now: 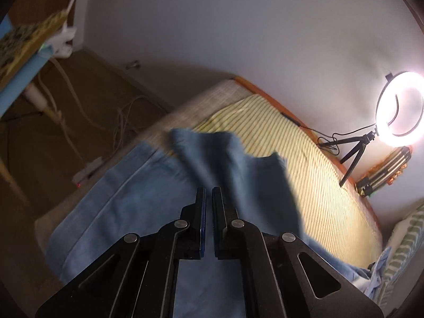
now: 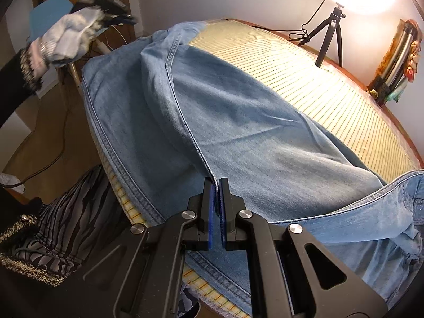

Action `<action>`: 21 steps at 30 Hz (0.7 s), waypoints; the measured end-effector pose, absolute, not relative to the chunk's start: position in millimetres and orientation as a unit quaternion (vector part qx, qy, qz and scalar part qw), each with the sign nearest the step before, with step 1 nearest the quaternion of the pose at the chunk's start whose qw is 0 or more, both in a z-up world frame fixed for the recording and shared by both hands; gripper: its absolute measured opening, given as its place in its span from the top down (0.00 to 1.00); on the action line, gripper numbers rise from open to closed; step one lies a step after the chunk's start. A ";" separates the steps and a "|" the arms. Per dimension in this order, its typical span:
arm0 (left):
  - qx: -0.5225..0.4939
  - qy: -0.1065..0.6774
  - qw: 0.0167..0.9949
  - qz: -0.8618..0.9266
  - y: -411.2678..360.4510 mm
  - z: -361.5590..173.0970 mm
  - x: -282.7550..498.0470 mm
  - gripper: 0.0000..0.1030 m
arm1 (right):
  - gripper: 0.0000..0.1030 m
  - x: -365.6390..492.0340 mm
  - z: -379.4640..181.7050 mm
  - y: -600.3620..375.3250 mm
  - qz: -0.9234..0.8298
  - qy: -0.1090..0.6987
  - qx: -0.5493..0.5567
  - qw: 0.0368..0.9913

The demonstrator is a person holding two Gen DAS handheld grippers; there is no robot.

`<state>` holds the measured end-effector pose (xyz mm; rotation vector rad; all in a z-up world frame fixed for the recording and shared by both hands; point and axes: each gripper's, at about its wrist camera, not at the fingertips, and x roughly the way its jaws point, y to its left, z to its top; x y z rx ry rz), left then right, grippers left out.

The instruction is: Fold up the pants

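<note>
Light blue denim pants (image 2: pixel 238 122) lie across a table with a yellow striped cloth (image 2: pixel 331 79). In the right wrist view my right gripper (image 2: pixel 216 182) is shut on a raised seam fold of the pants near the front edge. The legs run toward the far left, the waist (image 2: pixel 413 206) lies at the right. In the left wrist view my left gripper (image 1: pixel 208 190) has its jaws nearly closed just above the pants (image 1: pixel 148 185), and I see no fabric between them. The picture there is blurred by motion. The gloved left hand (image 2: pixel 71 37) shows at the upper left of the right wrist view.
A lit ring light on a small tripod (image 1: pixel 397 111) stands at the table's far edge by the wall, with a metal object (image 1: pixel 384 169) beside it. A blue chair (image 2: pixel 50 13) and cables on the floor (image 1: pixel 87 116) lie left of the table. The person's patterned clothing (image 2: pixel 69 217) is at the front.
</note>
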<state>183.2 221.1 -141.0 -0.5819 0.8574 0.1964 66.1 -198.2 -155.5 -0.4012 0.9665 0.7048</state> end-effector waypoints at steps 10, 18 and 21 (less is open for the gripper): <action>-0.180 0.458 0.870 0.037 148.6 -135.5 231.4 0.57 | 0.95 68.3 -166.9 -198.3 0.326 0.462 -0.179 0.805; -0.108 0.521 0.846 0.035 91.0 -167.3 292.1 0.41 | 0.95 69.8 -169.7 -197.8 0.328 0.462 -0.182 0.804; -0.060 0.547 0.832 0.066 77.1 -185.9 312.6 0.41 | 0.95 71.9 -172.2 -198.6 0.328 0.463 -0.179 0.804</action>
